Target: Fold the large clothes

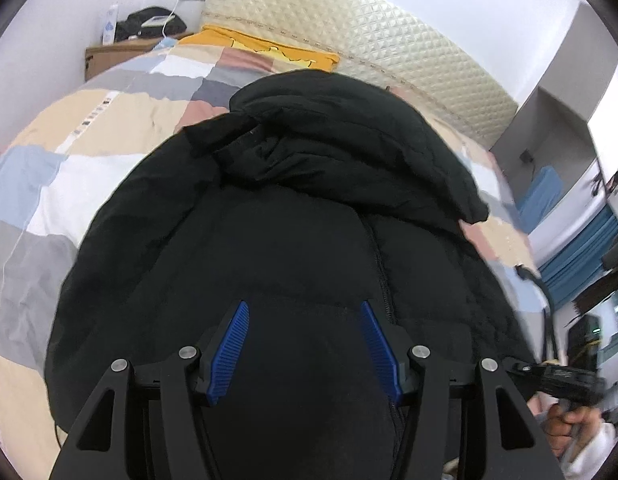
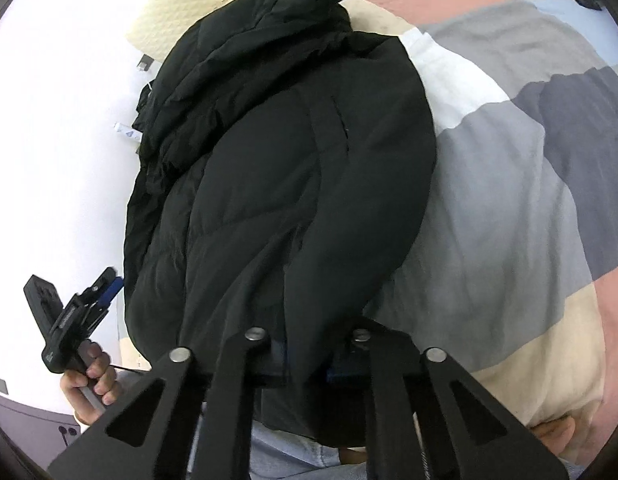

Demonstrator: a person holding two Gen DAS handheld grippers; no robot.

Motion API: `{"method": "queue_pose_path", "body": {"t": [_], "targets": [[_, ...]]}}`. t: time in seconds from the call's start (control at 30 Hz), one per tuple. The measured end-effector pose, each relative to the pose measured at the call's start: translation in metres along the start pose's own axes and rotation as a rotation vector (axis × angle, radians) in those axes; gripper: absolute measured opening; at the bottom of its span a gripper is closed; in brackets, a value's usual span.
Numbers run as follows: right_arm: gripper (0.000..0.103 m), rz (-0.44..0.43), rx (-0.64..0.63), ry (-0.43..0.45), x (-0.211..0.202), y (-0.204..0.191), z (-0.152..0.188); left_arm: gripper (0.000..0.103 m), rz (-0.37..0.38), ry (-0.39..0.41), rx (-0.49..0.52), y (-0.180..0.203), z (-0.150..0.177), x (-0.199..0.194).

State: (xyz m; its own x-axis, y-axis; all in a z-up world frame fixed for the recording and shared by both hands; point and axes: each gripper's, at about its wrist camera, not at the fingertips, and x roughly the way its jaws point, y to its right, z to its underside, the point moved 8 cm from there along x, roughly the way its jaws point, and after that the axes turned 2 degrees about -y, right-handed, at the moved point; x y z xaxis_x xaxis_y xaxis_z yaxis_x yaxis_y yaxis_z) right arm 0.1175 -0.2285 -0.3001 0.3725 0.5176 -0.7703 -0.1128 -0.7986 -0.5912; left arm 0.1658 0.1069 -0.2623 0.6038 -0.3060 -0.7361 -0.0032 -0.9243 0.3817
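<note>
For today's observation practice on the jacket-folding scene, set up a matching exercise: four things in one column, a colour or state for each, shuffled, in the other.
Things:
1. jacket
2. headboard
3. left gripper
4. right gripper

Colour or state:
A. cream, quilted
B. shut on the jacket's hem
C. black, puffy, lying on the patchwork bedcover
D. jaws apart above the jacket

Pairs: 1-C, 2-A, 3-D, 4-B

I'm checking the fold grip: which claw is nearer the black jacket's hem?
Right. The right claw is clamped on the black jacket at its near hem; the left claw hovers open over the jacket's front.
</note>
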Motion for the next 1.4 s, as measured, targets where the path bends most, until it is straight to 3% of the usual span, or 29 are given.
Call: {"method": "queue_pose_path", "body": {"t": [0.07, 0.17, 0.3, 0.53, 0.63, 0.7, 0.87, 0.97, 1.03, 1.07, 1.1, 1.2, 1.33, 1.4], "targets": [[0.007, 0.004, -0.009, 0.007, -0.001, -0.001, 0.000, 0.059, 0.066, 0.025, -0.103, -0.023, -0.007, -0.018], [0.007, -0.006, -0.031, 0.022, -0.003, -0.008, -0.001, 0.071, 0.167, 0.039, -0.261, -0.070, -0.020, -0.046], [0.007, -0.012, -0.030, 0.034, -0.002, -0.011, -0.003, 0.086, 0.179, 0.024, -0.309, -0.120, -0.030, -0.066], [0.007, -0.008, -0.021, 0.037, 0.000, -0.012, -0.004, 0.087, 0.379, -0.136, -0.412, -0.183, -0.001, -0.034], [0.007, 0.001, -0.016, 0.035, 0.001, -0.012, -0.005, 0.087, 0.365, -0.202, -0.361, -0.193, 0.017, -0.013], [0.008, 0.011, -0.009, 0.032, 0.002, -0.011, -0.005, 0.087, 0.319, -0.215, -0.334, -0.198, 0.028, 0.000], [0.017, 0.056, 0.025, 0.023, 0.009, -0.004, -0.005, 0.087, 0.479, -0.267, -0.327, -0.182, 0.041, 0.021], [0.034, 0.105, 0.083, -0.006, 0.016, 0.009, -0.001, 0.087, 0.623, -0.249, -0.356, -0.172, 0.037, 0.022], [0.054, 0.117, 0.136, -0.025, 0.020, 0.019, 0.000, 0.087, 0.627, -0.254, -0.330, -0.166, 0.035, 0.027], [0.069, 0.124, 0.166, -0.026, 0.021, 0.025, 0.001, 0.087, 0.624, -0.267, -0.324, -0.164, 0.035, 0.029], [0.075, 0.141, 0.215, -0.033, 0.023, 0.035, 0.003, 0.087, 0.613, -0.284, -0.319, -0.161, 0.036, 0.034], [0.078, 0.122, 0.289, -0.076, 0.031, 0.047, 0.007, 0.087, 0.581, -0.324, -0.324, -0.157, 0.038, 0.042], [0.080, 0.078, 0.280, -0.106, 0.039, 0.040, 0.009, 0.087, 0.538, -0.390, -0.291, -0.141, 0.039, 0.053], [0.071, 0.036, 0.257, -0.100, 0.038, 0.032, 0.010, 0.086, 0.523, -0.459, -0.239, -0.127, 0.042, 0.052]]}}
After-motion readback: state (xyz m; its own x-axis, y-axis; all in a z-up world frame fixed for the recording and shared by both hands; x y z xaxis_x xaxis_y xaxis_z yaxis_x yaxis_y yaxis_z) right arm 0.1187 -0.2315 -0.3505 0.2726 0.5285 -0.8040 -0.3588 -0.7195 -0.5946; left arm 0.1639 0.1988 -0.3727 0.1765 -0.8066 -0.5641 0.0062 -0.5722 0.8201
